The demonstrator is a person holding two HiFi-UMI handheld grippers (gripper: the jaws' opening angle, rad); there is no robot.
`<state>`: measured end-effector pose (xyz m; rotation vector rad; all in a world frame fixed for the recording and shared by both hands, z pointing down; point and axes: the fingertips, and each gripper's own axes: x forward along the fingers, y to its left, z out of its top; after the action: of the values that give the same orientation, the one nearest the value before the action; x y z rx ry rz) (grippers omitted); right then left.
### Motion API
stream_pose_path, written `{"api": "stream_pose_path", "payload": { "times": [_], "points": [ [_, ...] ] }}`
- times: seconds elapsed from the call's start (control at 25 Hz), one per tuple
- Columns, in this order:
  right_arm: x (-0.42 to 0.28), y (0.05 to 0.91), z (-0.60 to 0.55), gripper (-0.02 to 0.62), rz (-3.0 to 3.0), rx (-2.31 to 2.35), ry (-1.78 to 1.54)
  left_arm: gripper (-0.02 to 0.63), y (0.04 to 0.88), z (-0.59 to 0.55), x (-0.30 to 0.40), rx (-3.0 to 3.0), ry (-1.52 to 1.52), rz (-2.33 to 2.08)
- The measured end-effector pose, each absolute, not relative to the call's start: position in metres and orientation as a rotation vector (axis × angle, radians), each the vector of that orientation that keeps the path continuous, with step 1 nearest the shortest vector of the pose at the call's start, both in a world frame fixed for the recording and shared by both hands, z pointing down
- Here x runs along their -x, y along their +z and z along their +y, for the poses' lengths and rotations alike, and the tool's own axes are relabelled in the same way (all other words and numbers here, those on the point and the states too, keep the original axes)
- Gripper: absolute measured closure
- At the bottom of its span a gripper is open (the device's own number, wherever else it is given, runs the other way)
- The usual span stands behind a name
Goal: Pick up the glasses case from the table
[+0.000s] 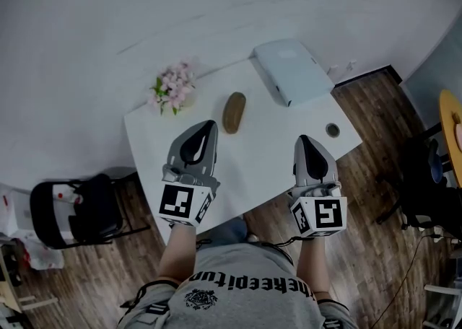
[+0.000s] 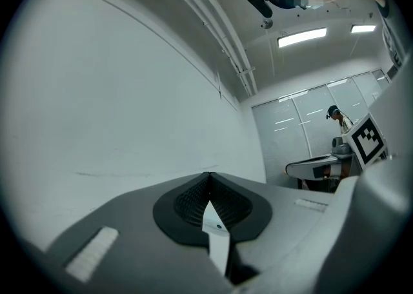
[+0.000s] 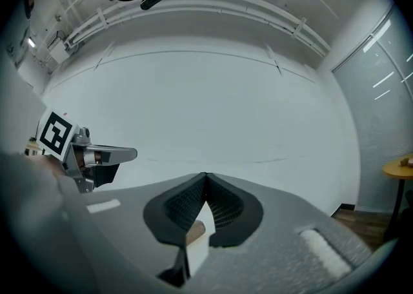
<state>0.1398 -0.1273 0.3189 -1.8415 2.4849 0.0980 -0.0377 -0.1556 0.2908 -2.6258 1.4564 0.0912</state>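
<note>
While the brown oval glasses case (image 1: 234,112) lies untouched on the white rectangular table (image 1: 253,165), the approach looks like the step in hand. I'd judge the nearer gripper should open first, then straddle the case across its narrow width before closing. L to R: pink flower bunch (image 1: 173,88) near the table's back-L corner. L gripper (image 1: 208,125), jaws pressed together w/ nothing btwn, points roughly level, tip just L of the case, not touching. R gripper (image 1: 303,140), jaws also together & empty, points level, well R of the case. Forearms run straight behind both.
</note>
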Motion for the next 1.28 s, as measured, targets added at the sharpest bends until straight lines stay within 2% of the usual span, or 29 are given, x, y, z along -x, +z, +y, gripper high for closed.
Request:
{"api": "stream_pose_path", "payload": {
  "times": [0.48, 1.28],
  "points": [
    [-0.131, 0.326, -0.18, 0.592, 2.468, 1.887, 0.073, 0.587, 0.308, -0.212, 0.045, 2.667, 0.042, 1.405],
    [-0.117, 0.369, -0.239, 0.592, 2.572, 1.929, -0.095, 0.573, 0.398, -0.28, 0.045, 2.853, -0.195, 1.453]
  ]
}}
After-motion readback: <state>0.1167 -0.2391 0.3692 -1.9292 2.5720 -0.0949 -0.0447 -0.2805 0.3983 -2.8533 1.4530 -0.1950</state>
